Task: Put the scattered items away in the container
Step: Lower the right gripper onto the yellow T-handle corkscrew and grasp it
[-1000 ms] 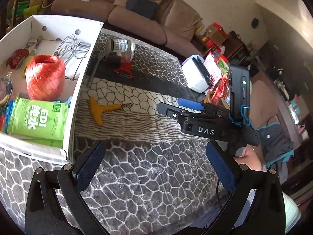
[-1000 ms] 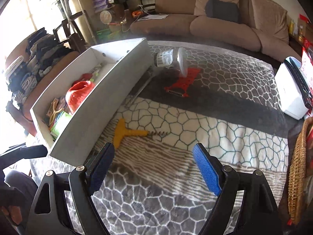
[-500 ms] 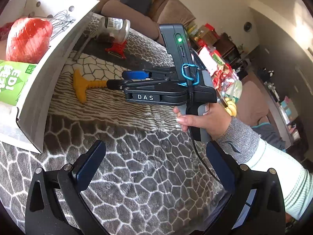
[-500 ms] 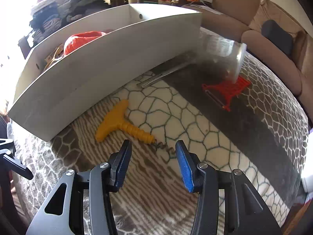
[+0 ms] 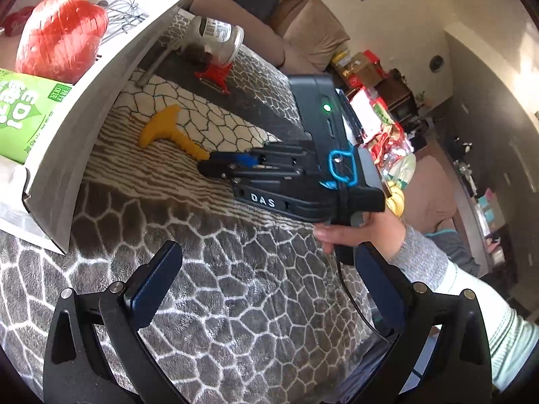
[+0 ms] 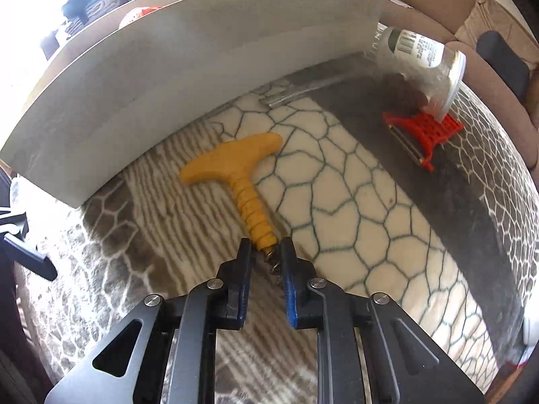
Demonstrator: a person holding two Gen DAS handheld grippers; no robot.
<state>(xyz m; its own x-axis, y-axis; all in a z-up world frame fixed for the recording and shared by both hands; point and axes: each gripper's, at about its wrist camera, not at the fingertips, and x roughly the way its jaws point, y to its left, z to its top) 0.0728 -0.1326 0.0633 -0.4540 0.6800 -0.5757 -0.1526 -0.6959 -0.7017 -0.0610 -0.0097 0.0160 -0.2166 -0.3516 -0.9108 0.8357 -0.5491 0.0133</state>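
A yellow-handled corkscrew (image 6: 235,165) lies on the patterned blanket beside the white box (image 6: 188,50). My right gripper (image 6: 266,252) is shut on its metal screw, just below the yellow shank; it also shows in the left wrist view (image 5: 215,165) at the corkscrew (image 5: 165,131). My left gripper (image 5: 266,276) is open and empty, low over the blanket nearer the camera. A red peeler (image 6: 424,131), a glass jar (image 6: 421,64) on its side and a metal utensil (image 6: 303,91) lie farther along the box wall.
The box (image 5: 84,77) holds a red twine ball (image 5: 60,37), a green packet (image 5: 23,114) and a wire whisk (image 5: 124,3). A sofa (image 5: 303,37) stands behind. Clutter and a basket sit at the right (image 5: 387,134).
My right gripper has moved forward and down to the corkscrew and closed on its screw. The left gripper stayed open and shifted little.
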